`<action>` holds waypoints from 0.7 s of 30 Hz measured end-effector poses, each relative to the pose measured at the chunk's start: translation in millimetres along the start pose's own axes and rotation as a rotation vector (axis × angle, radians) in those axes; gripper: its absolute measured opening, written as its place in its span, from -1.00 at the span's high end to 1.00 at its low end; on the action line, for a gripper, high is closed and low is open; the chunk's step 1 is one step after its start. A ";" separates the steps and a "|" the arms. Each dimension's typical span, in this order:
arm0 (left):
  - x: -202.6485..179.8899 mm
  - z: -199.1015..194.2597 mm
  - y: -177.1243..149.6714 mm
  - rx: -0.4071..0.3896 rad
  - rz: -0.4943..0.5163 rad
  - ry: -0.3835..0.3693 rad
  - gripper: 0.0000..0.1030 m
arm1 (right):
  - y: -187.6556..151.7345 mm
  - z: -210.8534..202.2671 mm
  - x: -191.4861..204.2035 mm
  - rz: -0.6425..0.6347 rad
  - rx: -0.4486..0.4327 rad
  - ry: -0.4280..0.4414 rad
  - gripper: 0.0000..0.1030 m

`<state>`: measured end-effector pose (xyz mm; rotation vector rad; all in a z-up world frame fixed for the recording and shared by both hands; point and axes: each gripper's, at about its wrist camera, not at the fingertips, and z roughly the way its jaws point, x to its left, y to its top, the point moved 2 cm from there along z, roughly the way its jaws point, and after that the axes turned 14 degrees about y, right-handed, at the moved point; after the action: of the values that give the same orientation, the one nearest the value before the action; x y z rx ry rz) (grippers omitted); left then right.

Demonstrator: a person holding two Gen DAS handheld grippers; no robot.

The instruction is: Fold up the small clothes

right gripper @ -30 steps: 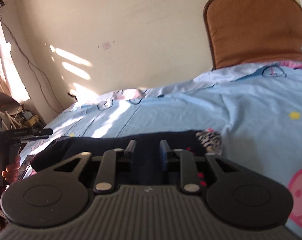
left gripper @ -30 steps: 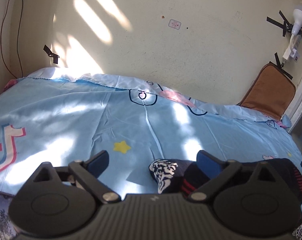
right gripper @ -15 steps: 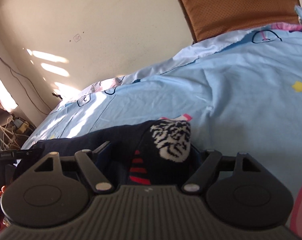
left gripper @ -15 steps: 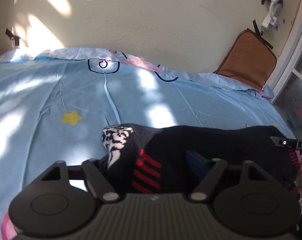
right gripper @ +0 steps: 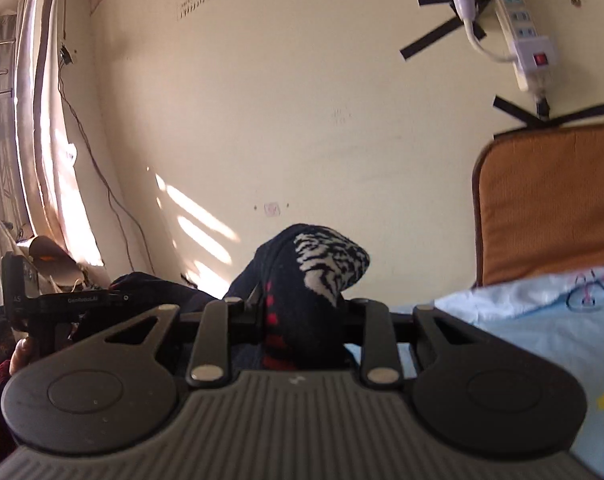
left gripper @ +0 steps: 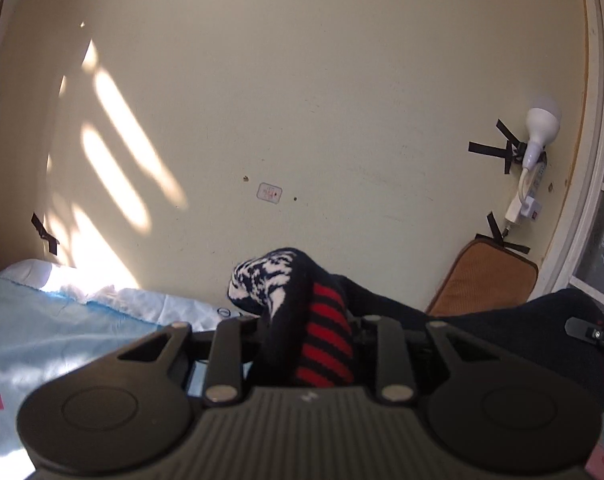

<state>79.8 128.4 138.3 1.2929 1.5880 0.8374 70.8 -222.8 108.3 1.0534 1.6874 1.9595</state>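
Note:
A dark navy sock with red stripes and a black-and-white patterned toe sticks up between the fingers of my left gripper, which is shut on it and holds it lifted above the bed. My right gripper is shut on the other end of the same sock, its patterned tip poking up. The dark fabric stretches sideways between the two grippers. The other gripper shows at the right edge of the left wrist view and at the left of the right wrist view.
A light blue printed bedsheet lies below, also in the right wrist view. A brown cushion leans on the cream wall. A power strip and bulb are taped to the wall. Curtain and cables hang left.
Both grippers closed on the sock ends and lifted them off the bed; both cameras now tilt up toward the wall.

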 end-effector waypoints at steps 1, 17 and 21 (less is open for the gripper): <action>0.4 13.0 2.1 0.015 -0.004 0.010 0.51 | 0.9 10.3 -13.7 0.025 -0.002 -0.018 0.39; 20.7 95.0 -96.5 0.283 0.219 0.323 -0.04 | -87.7 39.2 -96.0 0.199 0.225 -0.257 0.06; 20.7 77.4 -101.1 0.296 0.234 0.331 -0.08 | -117.9 42.5 -81.2 0.084 0.402 -0.352 0.10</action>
<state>113.4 123.2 13.9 1.6389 1.8983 1.0306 131.5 -221.4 -28.1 1.5280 1.8910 1.3949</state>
